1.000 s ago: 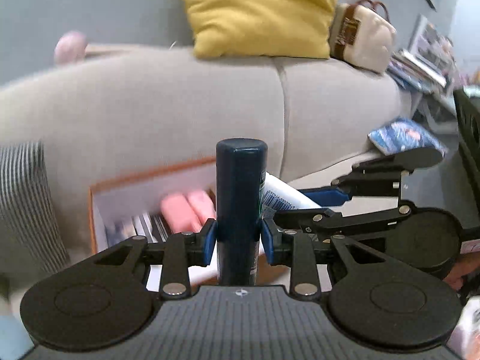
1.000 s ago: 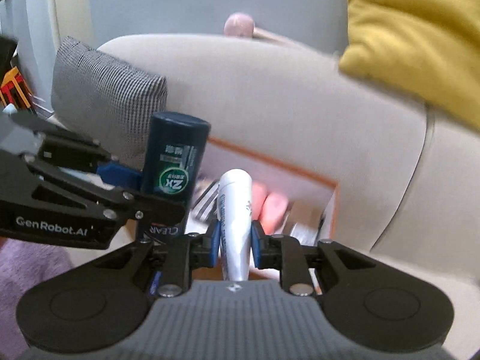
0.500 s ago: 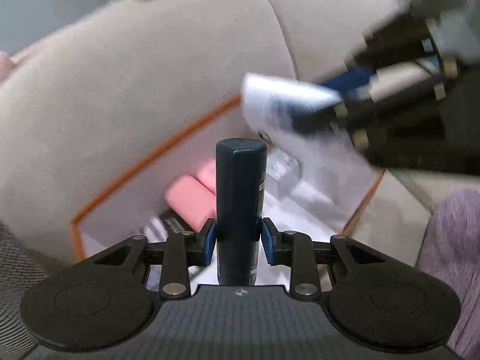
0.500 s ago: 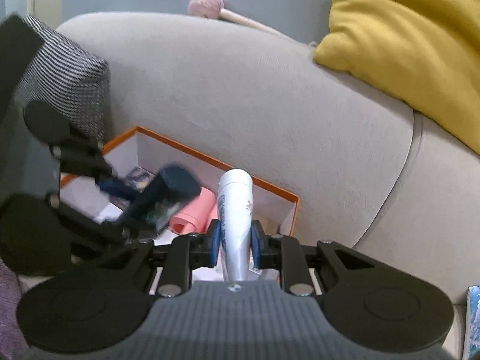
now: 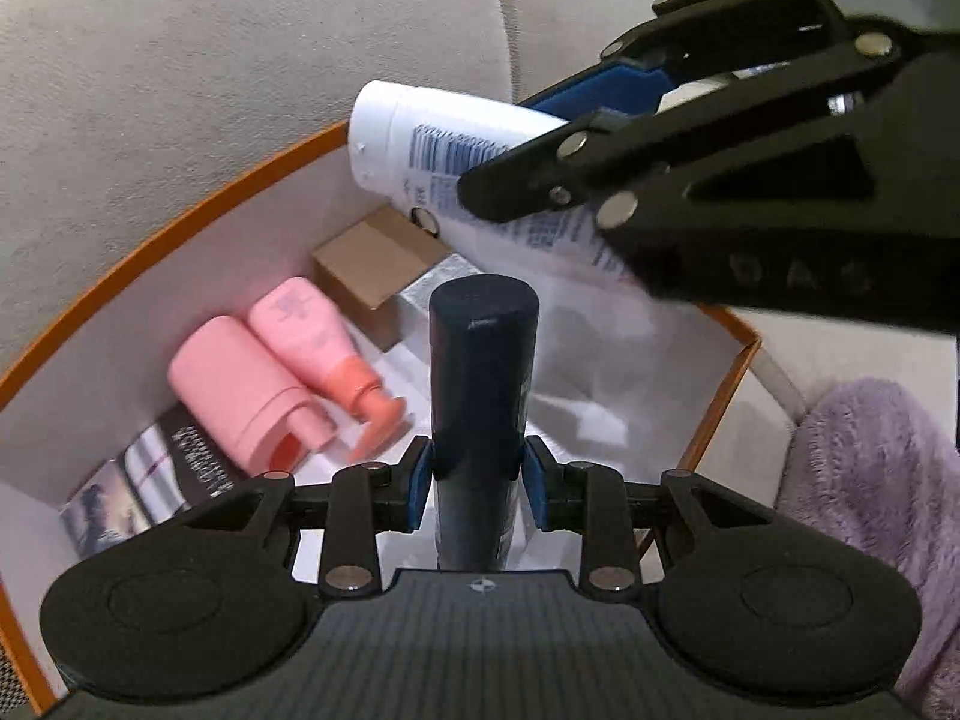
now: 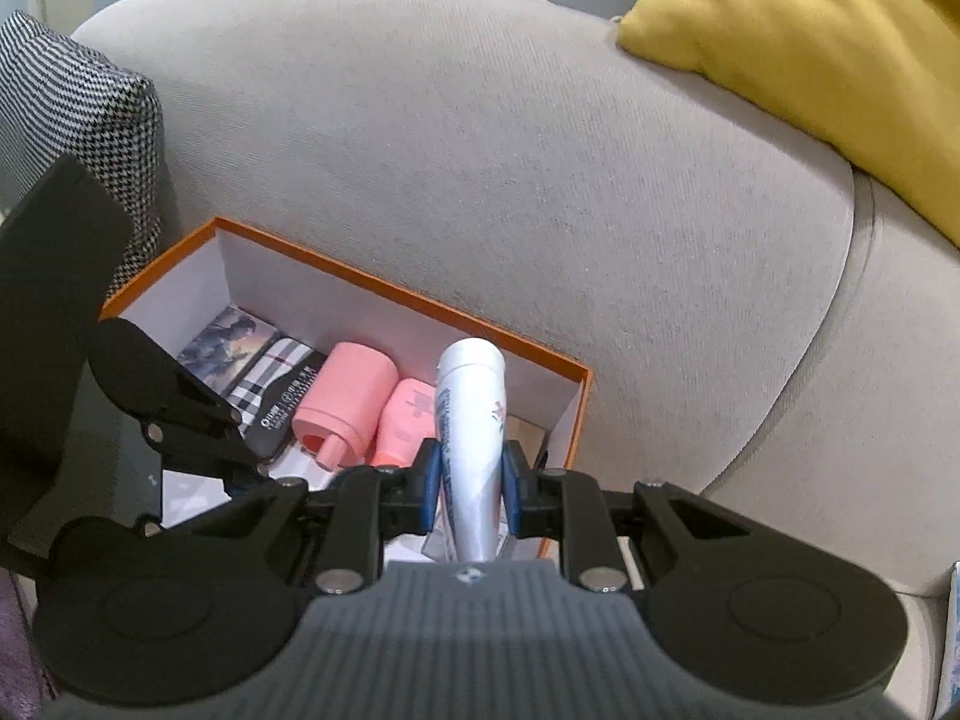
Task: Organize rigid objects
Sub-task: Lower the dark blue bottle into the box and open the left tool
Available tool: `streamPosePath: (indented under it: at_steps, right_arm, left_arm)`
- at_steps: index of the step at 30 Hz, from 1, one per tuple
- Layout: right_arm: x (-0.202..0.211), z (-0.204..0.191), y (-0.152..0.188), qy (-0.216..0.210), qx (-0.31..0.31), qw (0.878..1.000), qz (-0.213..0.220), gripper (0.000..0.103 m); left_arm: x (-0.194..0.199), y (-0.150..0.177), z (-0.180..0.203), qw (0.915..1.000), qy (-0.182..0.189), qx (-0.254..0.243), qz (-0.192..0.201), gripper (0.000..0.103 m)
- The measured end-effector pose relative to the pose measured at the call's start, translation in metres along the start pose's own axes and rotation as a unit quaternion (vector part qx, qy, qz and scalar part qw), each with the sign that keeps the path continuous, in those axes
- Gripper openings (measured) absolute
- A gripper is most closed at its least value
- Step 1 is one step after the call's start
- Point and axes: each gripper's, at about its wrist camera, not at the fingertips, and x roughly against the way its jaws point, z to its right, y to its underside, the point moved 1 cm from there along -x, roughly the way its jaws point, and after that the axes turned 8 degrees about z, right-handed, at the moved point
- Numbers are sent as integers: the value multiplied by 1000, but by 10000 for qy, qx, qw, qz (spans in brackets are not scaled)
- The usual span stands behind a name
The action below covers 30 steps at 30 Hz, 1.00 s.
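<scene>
My left gripper (image 5: 477,471) is shut on a dark navy bottle (image 5: 483,372), held upright over the orange-rimmed box (image 5: 180,222). My right gripper (image 6: 470,480) is shut on a white tube (image 6: 471,420), which also shows in the left wrist view as the white tube (image 5: 432,150) above the box's far side. Inside the box lie two pink bottles (image 5: 240,396), a brown carton (image 5: 372,267) and flat printed packs (image 5: 150,480). In the right wrist view the left gripper's black frame fills the left edge.
The box sits on a beige sofa (image 6: 510,150). A houndstooth cushion (image 6: 66,108) stands at its left, a yellow cushion (image 6: 810,30) at the upper right. A purple fuzzy cloth (image 5: 870,480) lies beside the box's right side.
Both grippers have come down and tilted toward the box with their loads. The navy bottle and the white tube now hang over the box's inside; the room behind has dropped out of the left view.
</scene>
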Motion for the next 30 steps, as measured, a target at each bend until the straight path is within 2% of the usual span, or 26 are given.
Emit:
streamPosePath:
  at_steps: [5,19,25,27,30]
  right_arm:
    - [-4,1,3,-32,-24,10000,-51,21]
    - [-5,3,17,-78,-175,9993,-309,22]
    - [-5,5,19,-101,-210,9993,-300,22]
    - [-5,5,18,-129,-217,9993,-283,22]
    - [-7,5,17,-188,-215,9993,-259,22]
  left_arm:
    - [2,4,3,9999,145,-67,52,36]
    - [-2,7,-22,9970,495,583,-79,36]
    - [4,11,-38,9955,278,901,3,36]
    - [5,10,-45,9948,89,1015,39,40]
    - [-1,7,-52,9938,-17,1110,-114,45]
